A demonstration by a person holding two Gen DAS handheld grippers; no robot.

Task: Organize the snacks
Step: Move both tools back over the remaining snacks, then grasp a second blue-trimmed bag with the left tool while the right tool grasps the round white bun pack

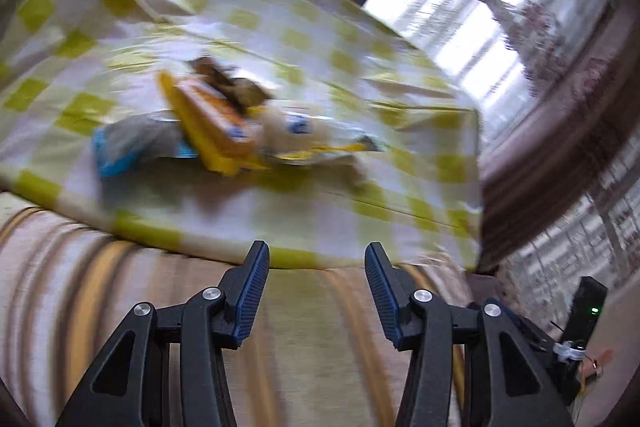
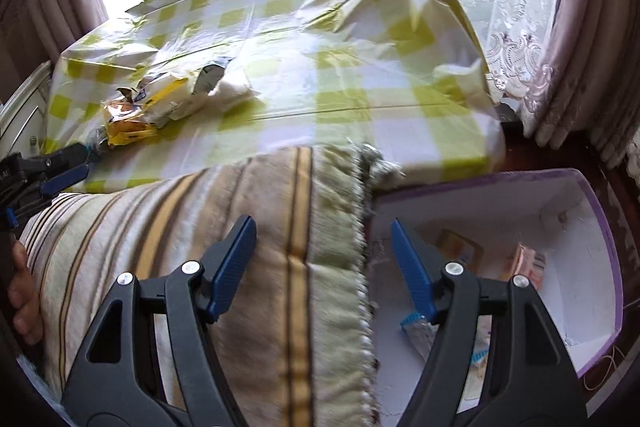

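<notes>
A pile of snack packets point(image 1: 224, 123) lies on the yellow-and-white checked tablecloth point(image 1: 320, 39): an orange-yellow box, a blue-edged silver wrapper, a white packet, a brown one. The picture is blurred. My left gripper point(image 1: 316, 255) stands open and empty over a striped cushion point(image 1: 120, 307), short of the pile. In the right wrist view the same pile of snack packets point(image 2: 160, 103) lies at the table's left. My right gripper point(image 2: 322, 227) is open and empty, above the cushion's fringe and a white box with purple trim point(image 2: 592, 267) that holds several packets point(image 2: 524, 263). The left gripper point(image 2: 76, 167) shows at the left edge.
The striped cushion point(image 2: 200, 227) lies between me and the checked tablecloth point(image 2: 360, 87). Curtains point(image 2: 592, 27) and a bright window stand behind the table. A hand point(image 2: 22, 291) shows at the left edge. A black device with a green light point(image 1: 588, 311) is at the right.
</notes>
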